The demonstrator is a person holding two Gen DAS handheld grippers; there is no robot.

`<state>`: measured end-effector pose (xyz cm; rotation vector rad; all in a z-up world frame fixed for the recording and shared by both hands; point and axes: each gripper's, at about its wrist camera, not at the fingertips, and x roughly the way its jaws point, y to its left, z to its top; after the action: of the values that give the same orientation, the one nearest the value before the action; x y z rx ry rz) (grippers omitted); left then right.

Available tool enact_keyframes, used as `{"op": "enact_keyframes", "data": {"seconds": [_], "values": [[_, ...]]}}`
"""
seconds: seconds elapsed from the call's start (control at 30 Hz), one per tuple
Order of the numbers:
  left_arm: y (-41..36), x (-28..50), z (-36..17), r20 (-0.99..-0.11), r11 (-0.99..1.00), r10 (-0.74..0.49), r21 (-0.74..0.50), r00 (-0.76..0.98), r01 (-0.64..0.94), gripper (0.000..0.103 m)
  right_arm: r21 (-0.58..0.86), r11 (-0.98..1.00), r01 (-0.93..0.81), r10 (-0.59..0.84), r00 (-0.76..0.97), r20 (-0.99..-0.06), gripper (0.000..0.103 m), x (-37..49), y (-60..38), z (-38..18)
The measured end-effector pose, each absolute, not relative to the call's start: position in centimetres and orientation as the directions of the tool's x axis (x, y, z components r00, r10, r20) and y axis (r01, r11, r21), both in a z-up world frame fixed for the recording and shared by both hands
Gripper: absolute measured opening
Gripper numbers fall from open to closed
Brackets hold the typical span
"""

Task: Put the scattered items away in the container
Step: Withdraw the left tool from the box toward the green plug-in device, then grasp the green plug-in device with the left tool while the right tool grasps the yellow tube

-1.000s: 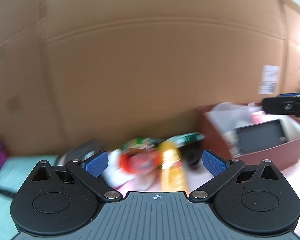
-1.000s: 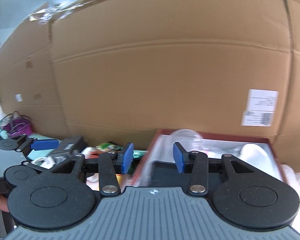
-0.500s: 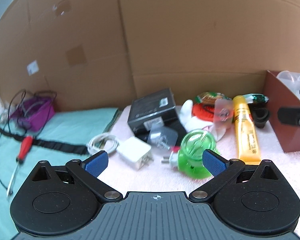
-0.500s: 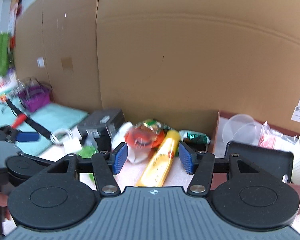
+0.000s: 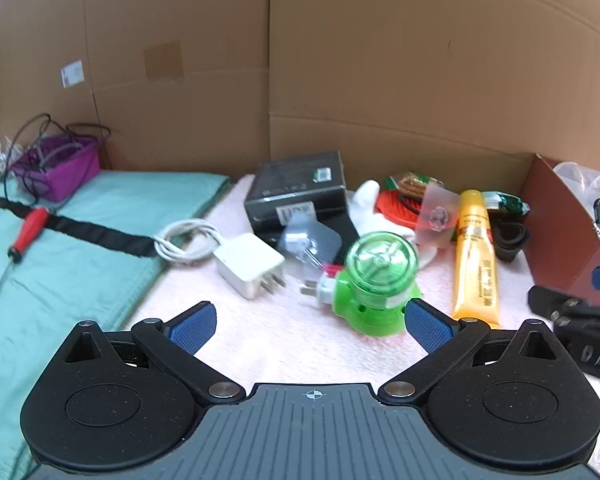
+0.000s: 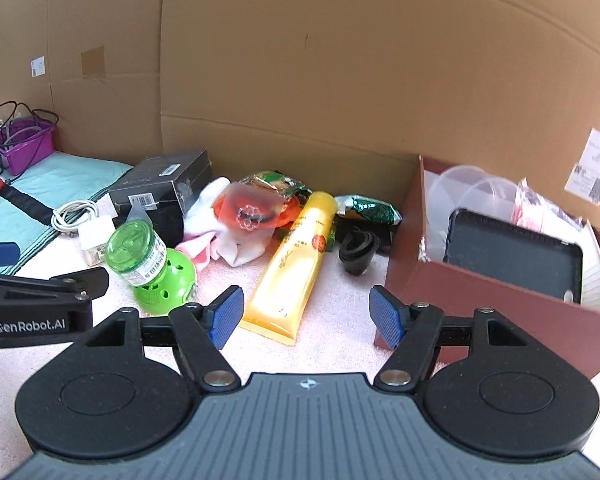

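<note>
Scattered items lie on a pink towel: a green plug-in device [image 5: 374, 280] [image 6: 152, 266], a yellow tube [image 5: 475, 258] [image 6: 296, 264], a white charger with cable [image 5: 248, 264], a black box [image 5: 300, 194] [image 6: 162, 188], a white sock [image 6: 220, 220], snack packets [image 6: 364, 208] and a black cup-like piece [image 6: 358, 250]. The dark red box [image 6: 480, 300] [image 5: 560, 240] at the right holds a tablet and clear lids. My left gripper [image 5: 310, 326] is open, just short of the green device. My right gripper [image 6: 306, 314] is open above the tube's near end.
A cardboard wall [image 6: 300, 80] closes the back. A teal cloth [image 5: 60, 260] at the left carries a black strap, a red screwdriver [image 5: 24, 234] and a purple basket [image 5: 56, 166] of cables.
Both grippers have swung left and tilted down from the box and wall towards the scattered items. The right gripper's jaws have opened wider.
</note>
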<state>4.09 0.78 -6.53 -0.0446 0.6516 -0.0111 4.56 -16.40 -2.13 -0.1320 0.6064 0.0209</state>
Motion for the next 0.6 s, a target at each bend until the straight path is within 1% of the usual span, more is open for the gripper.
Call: {"op": "enact_keyframes", "data": {"seconds": [0.13,0.27,0.37,0.43,0.6], "values": [[-0.4,4.2,-7.2,-0.610,0.998,-0.049,-0.064,0.791,0.013,0.103,-0.114,0.991,-0.065,-0.010,0.829,-0.559,0.075,4.2,-16.6,-3.1],[-1.4,4.3,-7.6,-0.579,0.997,-0.075,-0.063,0.812,0.047,0.103,-0.089,0.995,-0.035,-0.015,0.864,-0.504,0.073,3.6,-17.5,-3.6],[-2.2,4.7,-7.9,-0.554,0.996,-0.091,-0.053,0.828,0.074,0.103,-0.041,0.998,-0.042,0.016,0.872,-0.490,0.073,3.7,-18.8,-3.7],[-2.9,5.3,-8.2,-0.549,0.996,-0.093,-0.042,0.831,0.083,0.103,-0.037,0.998,-0.043,0.019,0.868,-0.495,0.072,3.9,-19.4,-3.7],[-4.4,6.9,-8.9,-0.551,0.995,-0.092,-0.015,0.830,0.101,0.096,0.018,0.999,-0.037,0.041,0.861,-0.507,0.070,5.0,-20.6,-2.8]]}}
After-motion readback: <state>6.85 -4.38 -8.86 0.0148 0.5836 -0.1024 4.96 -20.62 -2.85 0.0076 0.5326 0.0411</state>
